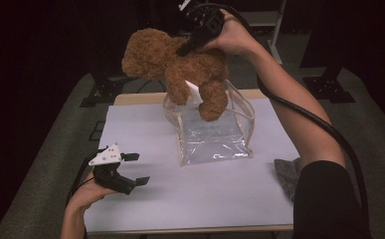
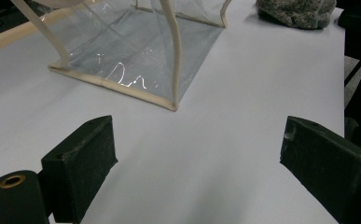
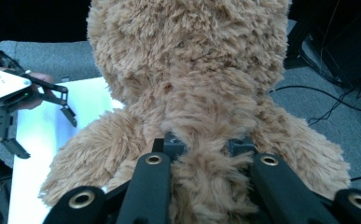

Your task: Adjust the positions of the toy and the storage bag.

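Observation:
A brown plush teddy bear hangs in the air over the open top of a clear plastic bag with cream edging. My right gripper is shut on the bear's back, just below its neck; in the right gripper view the jaws pinch the fur of the bear. A white tag dangles between the bear's legs. My left gripper rests open on the white table top at the front left, with nothing between its jaws. In the left gripper view the bag stands ahead of the open gripper.
A white sheet covers the table. A grey crumpled cloth lies at the table's right edge, beside the person's right sleeve; it also lies at the far right in the left gripper view. A black cable trails along the right arm.

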Tool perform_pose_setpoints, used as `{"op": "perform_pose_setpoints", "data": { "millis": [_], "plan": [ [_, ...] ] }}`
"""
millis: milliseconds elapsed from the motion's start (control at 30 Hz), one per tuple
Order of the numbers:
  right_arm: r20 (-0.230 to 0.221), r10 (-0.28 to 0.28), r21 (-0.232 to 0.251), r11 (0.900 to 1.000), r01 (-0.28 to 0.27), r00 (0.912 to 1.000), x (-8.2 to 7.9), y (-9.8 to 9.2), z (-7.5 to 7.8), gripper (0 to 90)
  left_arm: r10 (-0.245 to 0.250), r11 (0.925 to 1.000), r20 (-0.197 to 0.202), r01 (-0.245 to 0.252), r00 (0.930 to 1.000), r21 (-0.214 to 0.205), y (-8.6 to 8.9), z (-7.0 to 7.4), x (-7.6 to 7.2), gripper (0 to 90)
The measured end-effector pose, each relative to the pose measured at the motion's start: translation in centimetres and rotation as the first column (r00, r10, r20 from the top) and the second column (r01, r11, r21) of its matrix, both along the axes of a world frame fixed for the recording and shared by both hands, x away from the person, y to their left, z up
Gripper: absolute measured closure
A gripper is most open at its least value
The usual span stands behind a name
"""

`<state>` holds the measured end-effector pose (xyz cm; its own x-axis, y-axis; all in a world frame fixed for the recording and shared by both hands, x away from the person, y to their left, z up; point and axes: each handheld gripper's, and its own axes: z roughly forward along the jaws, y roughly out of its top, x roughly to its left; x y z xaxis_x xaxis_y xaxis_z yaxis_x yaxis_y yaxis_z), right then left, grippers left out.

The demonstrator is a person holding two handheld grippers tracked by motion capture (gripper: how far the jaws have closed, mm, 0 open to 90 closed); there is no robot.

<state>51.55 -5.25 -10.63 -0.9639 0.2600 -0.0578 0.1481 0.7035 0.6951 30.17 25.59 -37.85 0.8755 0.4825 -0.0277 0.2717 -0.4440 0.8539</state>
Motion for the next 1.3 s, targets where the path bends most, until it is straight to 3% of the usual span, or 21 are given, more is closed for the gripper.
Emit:
{"op": "perform_pose_setpoints", "data": {
  "millis": [233,400,833,1067,1300],
  "plan": [
    [0.012,-0.03,0.008,0.9995,0.03,0.9995,1.6,-0.2,0.5,75.1,-0.001,1.0,-0.007,0.001,1.0,0.008,-0.1,-0.2,0.0,9.4],
    [0.027,-0.055,-0.014,0.9984,0.055,0.9981,2.9,-0.4,0.7,75.1,-0.002,1.0,-0.011,0.002,0.9999,0.001,-0.1,-0.3,0.0,9.4],
    [0.018,-0.12,0.012,0.9928,0.119,0.9927,5.3,-2.0,0.2,74.9,-0.029,0.9994,-0.032,0.03,0.9991,0.017,-0.8,-0.8,0.1,9.4],
    [0.01,-0.101,-0.02,0.9947,0.101,0.9948,4.7,-1.2,-1.8,74.9,-0.04,0.9991,-0.034,0.04,0.9986,0.015,-1.0,-0.8,0.0,9.3],
    [0.017,-0.067,-0.009,0.9977,0.067,0.9976,2.0,-0.7,-1.7,74.9,-0.04,0.999,-0.043,0.041,0.9982,0.015,-1.1,-1.0,0.0,9.3]
  ]
}}
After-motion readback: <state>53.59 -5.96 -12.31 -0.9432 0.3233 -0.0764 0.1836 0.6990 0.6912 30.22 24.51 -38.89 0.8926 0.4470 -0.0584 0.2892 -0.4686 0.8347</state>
